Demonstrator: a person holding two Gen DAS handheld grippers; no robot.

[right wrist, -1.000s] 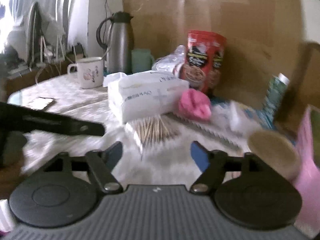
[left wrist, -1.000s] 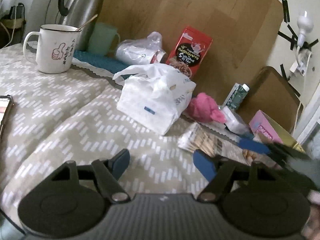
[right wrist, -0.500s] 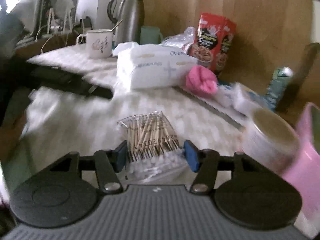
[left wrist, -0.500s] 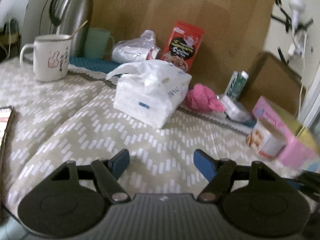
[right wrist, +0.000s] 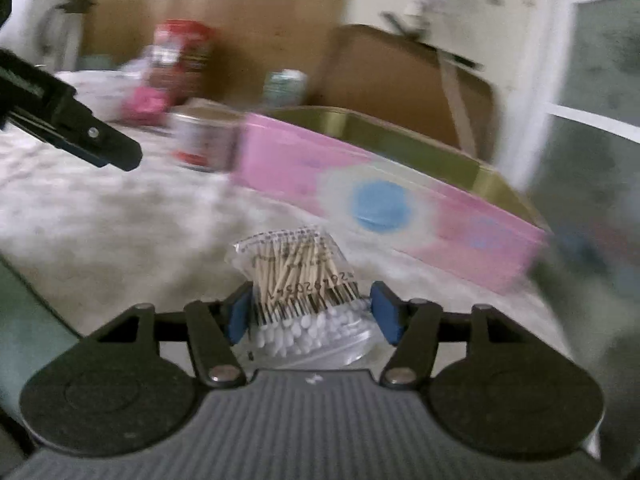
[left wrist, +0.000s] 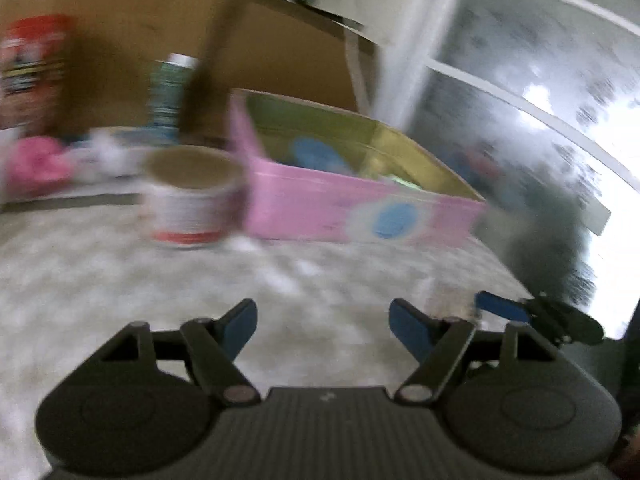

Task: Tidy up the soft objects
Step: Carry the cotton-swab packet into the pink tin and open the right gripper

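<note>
My right gripper [right wrist: 311, 316] is shut on a clear bag of cotton swabs [right wrist: 300, 280] and holds it above the patterned cloth, short of the open pink box [right wrist: 384, 196]. My left gripper [left wrist: 322, 326] is open and empty over the cloth, facing the same pink box [left wrist: 352, 204]. The right gripper's blue fingertip [left wrist: 502, 307] shows at the right edge of the left wrist view. A pink soft object [left wrist: 36, 164] lies at the far left, blurred; it also shows in the right wrist view [right wrist: 144, 102].
A round tin [left wrist: 192, 196] stands just left of the pink box. A red snack box [left wrist: 32, 68] and a green carton [left wrist: 170, 88] stand against the brown board behind. The left gripper's arm [right wrist: 68, 128] crosses the right wrist view's left side. A window is at the right.
Both grippers have swung right, from the tissue pack toward the pink box. The right gripper closed on the swab bag about half a second ago and now carries it.
</note>
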